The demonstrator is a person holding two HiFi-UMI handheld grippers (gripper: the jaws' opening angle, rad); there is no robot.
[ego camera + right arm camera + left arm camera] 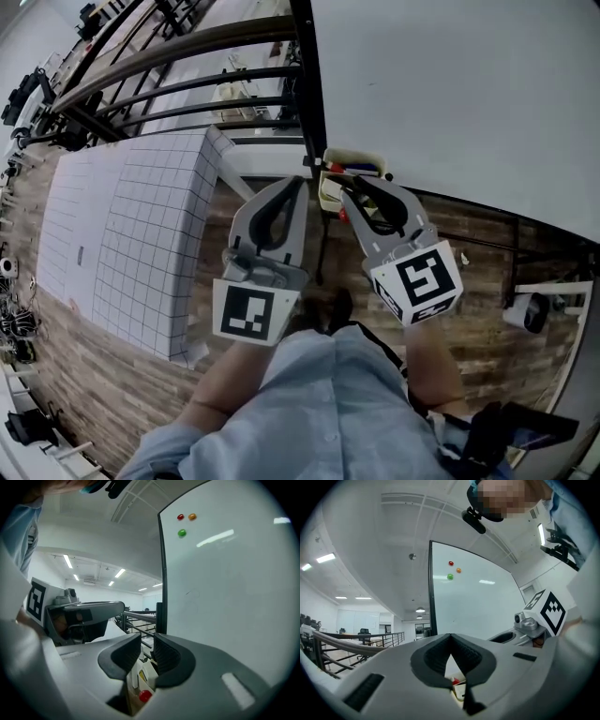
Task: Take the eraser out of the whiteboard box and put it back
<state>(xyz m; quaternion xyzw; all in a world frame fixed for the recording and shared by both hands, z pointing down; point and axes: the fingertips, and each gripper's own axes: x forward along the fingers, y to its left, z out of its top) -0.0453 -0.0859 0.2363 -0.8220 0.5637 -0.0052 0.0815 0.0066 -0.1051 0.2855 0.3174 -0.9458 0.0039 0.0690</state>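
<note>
Hovering at the small cream whiteboard box on the whiteboard's lower corner: my left fingers pressed together, right fingers narrowly apart, both empty. I cannot make out the eraser.

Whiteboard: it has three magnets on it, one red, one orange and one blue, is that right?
Not blue. The third magnet is green; the red magnet and orange magnet are as you say. The left gripper view shows all three on the whiteboard.
</note>
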